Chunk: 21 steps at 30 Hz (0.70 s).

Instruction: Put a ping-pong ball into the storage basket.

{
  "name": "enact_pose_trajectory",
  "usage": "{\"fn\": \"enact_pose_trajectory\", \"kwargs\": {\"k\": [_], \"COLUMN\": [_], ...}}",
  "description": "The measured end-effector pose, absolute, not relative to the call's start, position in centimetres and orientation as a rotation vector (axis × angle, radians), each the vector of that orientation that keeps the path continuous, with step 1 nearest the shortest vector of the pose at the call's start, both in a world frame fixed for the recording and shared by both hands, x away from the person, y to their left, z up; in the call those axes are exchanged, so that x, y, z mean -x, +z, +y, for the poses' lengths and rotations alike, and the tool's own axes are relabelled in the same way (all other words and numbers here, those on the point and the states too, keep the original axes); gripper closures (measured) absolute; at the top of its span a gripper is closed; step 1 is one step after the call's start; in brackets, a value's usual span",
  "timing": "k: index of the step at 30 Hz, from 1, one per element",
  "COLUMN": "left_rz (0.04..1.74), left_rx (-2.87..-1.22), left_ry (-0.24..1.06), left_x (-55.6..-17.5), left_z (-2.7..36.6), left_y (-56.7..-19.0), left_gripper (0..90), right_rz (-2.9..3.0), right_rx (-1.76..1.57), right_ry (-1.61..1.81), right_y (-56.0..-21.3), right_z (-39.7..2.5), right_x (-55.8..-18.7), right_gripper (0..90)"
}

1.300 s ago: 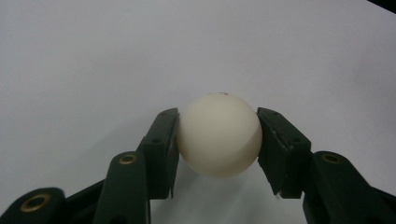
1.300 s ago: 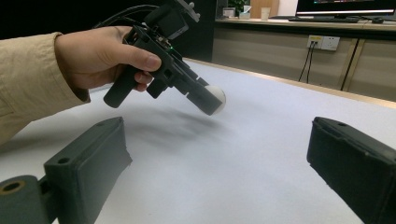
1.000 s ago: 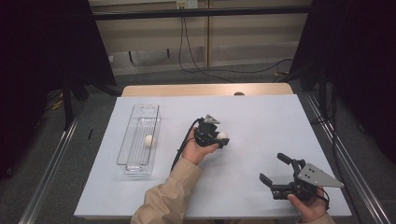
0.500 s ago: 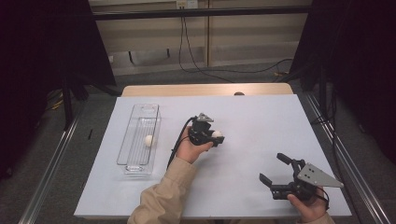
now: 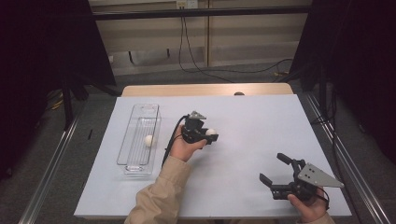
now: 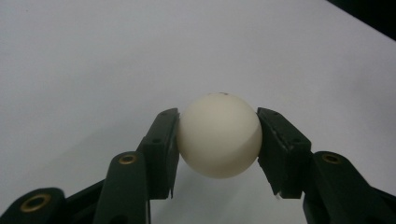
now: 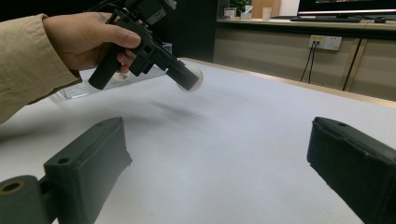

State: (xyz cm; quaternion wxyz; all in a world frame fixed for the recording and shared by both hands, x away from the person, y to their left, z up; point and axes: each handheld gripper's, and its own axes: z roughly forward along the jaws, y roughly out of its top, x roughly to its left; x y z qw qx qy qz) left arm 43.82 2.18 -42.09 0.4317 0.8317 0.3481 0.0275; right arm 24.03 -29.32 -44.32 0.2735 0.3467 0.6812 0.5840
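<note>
Two white balls show in the high view: one ball [image 5: 211, 132] held in the left gripper [image 5: 205, 136], the other ball [image 5: 149, 140] lying inside the clear tray [image 5: 138, 165] at the left of the worktop [image 5: 261, 126]. The tray's far end blurs into the white surface, and its clear walls are hard to trace. In the left gripper view the bottom edge cuts off the gripper [image 6: 218, 140] below its two arms, so the hand is out of frame, and the jaws cover both flanks of the held ball [image 6: 218, 135]. In the right gripper view, the left gripper [image 7: 189, 79] hides part of that ball [image 7: 197, 77], and the second ball [image 7: 122, 77] is a pale blur behind the left hand [image 7: 86, 37], next to the tray [image 7: 84, 87].

The held ball is smooth, matt, cream-white and round, with a tiny dark mark near its top. It is pinched at mid-height between the left jaws, which press on it from both sides, and it hangs clear above the worktop near its middle, casting a soft shadow.

The right gripper [image 5: 274, 173] sits near the front right corner in the right hand [image 5: 310, 207], its jaws spread wide with nothing between them. One tray, two grippers, two hands.
</note>
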Motion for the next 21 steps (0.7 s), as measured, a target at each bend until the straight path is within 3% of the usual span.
{"fn": "enact_pose_trajectory", "kwargs": {"k": [21], "left_rz": [0.926], "left_rx": [-2.070], "left_ry": [0.091], "left_x": [-44.4], "left_z": [4.4], "left_y": [-41.4], "left_gripper": [50.9], "right_rz": [1.832], "right_rx": [-0.929], "right_ry": [1.573], "right_y": [-44.3], "right_z": [-29.3], "right_x": [-24.0], "right_gripper": [4.3]}}
